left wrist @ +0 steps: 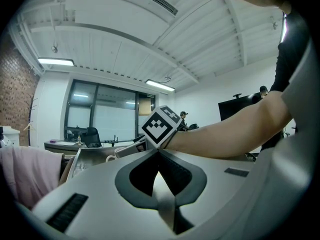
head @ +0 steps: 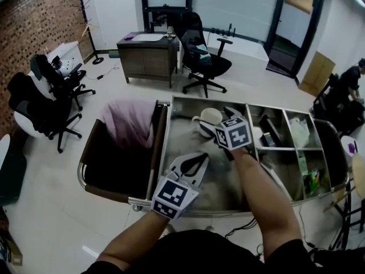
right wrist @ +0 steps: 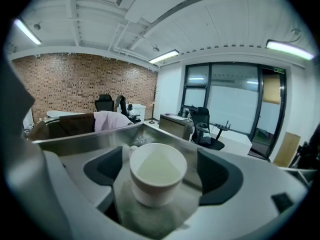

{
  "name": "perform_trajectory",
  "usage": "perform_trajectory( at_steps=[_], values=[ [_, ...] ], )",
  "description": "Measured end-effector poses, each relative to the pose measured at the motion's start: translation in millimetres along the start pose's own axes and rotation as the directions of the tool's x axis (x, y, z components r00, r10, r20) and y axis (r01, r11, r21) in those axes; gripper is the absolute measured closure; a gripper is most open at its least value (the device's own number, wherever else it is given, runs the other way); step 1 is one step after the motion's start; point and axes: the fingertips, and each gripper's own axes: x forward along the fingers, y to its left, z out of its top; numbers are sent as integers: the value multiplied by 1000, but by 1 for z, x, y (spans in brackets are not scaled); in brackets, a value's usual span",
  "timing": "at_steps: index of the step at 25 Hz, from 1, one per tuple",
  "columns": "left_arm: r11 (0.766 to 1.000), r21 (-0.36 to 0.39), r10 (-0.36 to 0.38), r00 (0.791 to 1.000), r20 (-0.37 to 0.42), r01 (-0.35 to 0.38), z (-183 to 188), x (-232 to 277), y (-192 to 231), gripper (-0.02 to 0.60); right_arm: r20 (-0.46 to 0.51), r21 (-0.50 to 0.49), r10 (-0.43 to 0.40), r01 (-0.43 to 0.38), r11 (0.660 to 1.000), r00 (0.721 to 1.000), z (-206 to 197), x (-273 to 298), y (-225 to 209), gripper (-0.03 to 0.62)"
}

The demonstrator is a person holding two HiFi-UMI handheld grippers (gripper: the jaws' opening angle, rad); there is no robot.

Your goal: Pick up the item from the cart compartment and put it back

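We're looking down into the brushed-steel cart [head: 199, 100], and the white cup [head: 209, 116] sits upright on the dull metal floor of its big left compartment, near the far wall. It's a smooth, round, glazed-looking thing that tapers toward the base, with a handle on its left side.

The right gripper [head: 218, 120] is right at it. In the right gripper view the cup [right wrist: 157, 171] stands squarely between the fingers [right wrist: 103, 167], which are spread wide. We see a sliver of steel on either side, so the dark, ribbed pads aren't pressing on it.

Over to the left gripper [head: 197, 160]: it hangs low over the front of the same compartment, well short of the cup. In its own view the grey, wedge-shaped fingers [left wrist: 187, 176] meet at their tips with nothing caught in them.

At the cart's left end a soft, crumpled pink cloth [head: 128, 121] lies in a dark bin. The smaller compartments on the right hold assorted packets we can't make out.
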Motion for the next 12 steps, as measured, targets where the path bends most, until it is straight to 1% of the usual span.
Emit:
perform_trajectory(
  at_steps=[1,3,4,6,8,12],
  values=[
    [1000,0,0,1000,0,0,0,0,0,581,1,14,-1,1,1000,1000,0,-6,1,110],
    [1000,-1,-1,1000,-2,1,-1,0,0,581,2,50,0,0,999,1000,-2,-18,3,186],
    [1000,-3,-2,1000,-3,2,-1,0,0,581,6,72,-1,1,997,1000,-4,-25,4,251],
    [1000,-7,-3,1000,-5,3,-2,0,1,581,22,110,-13,10,994,1000,-5,-39,5,446],
    [1000,-15,-2,1000,-6,2,-2,0,2,581,46,125,-11,5,992,999,-2,-50,8,575],
    [1000,-16,1,1000,-7,-1,-2,0,1,581,83,135,26,-37,990,996,-2,-66,18,580]
  ],
)
